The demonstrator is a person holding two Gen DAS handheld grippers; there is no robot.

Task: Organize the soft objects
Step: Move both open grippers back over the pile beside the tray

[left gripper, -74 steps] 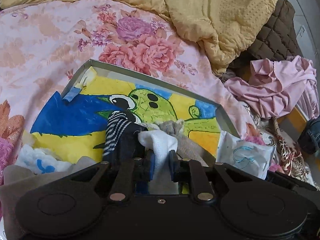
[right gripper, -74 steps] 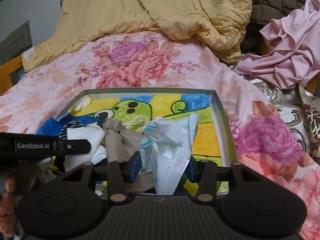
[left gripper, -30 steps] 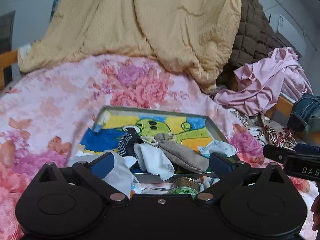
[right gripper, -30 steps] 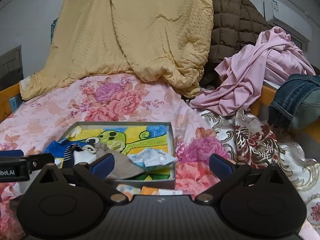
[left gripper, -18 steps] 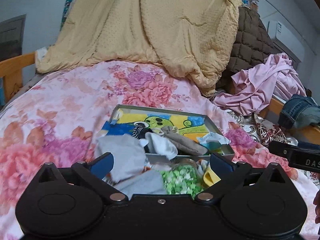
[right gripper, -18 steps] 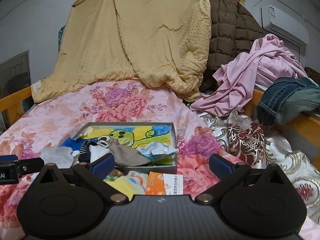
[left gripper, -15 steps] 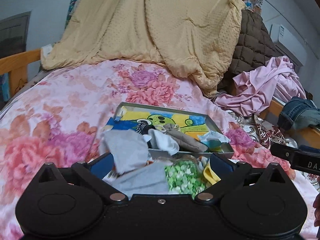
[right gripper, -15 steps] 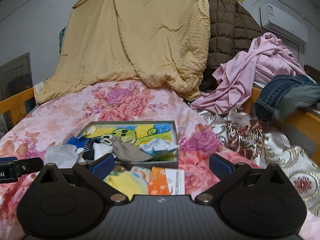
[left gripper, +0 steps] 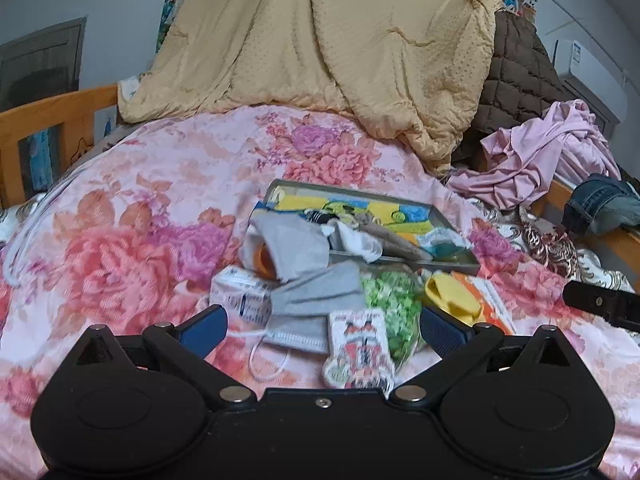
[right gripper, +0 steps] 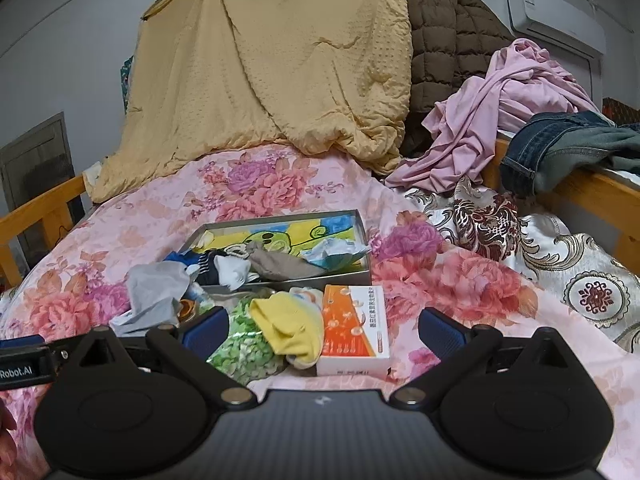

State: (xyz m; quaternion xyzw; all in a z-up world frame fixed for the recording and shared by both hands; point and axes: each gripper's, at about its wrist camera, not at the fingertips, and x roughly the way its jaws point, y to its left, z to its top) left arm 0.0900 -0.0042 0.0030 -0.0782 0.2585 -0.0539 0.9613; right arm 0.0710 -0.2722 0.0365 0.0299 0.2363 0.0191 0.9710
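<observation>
A shallow metal tray point(left gripper: 404, 262) point(right gripper: 362, 218) with a cartoon picture inside lies on the floral bedspread. It holds a white sock point(right gripper: 232, 270), a tan sock point(right gripper: 286, 266), a striped sock and a crumpled white-blue cloth point(right gripper: 336, 250). In front of it lie a grey cloth point(left gripper: 290, 242) point(right gripper: 154, 294), a grey face mask point(left gripper: 308, 314), a yellow sock point(right gripper: 290, 326) point(left gripper: 450, 292), a green-speckled bag point(left gripper: 390, 304) point(right gripper: 244, 346). My left gripper point(left gripper: 320, 330) and right gripper point(right gripper: 322, 330) are both open and empty, held back from the pile.
An orange-white box point(right gripper: 354, 326), a small white carton point(left gripper: 242, 294) and a cartoon packet point(left gripper: 358, 350) lie among the pile. A yellow quilt point(right gripper: 272, 64), a pink garment point(right gripper: 508, 96) and jeans point(right gripper: 560, 140) sit at the back and right. Wooden bed rails point(left gripper: 56, 120) border the bed.
Both grippers let go of the cloths they held in the tray, opened and drew back and up. The pile in front of the tray came into view.
</observation>
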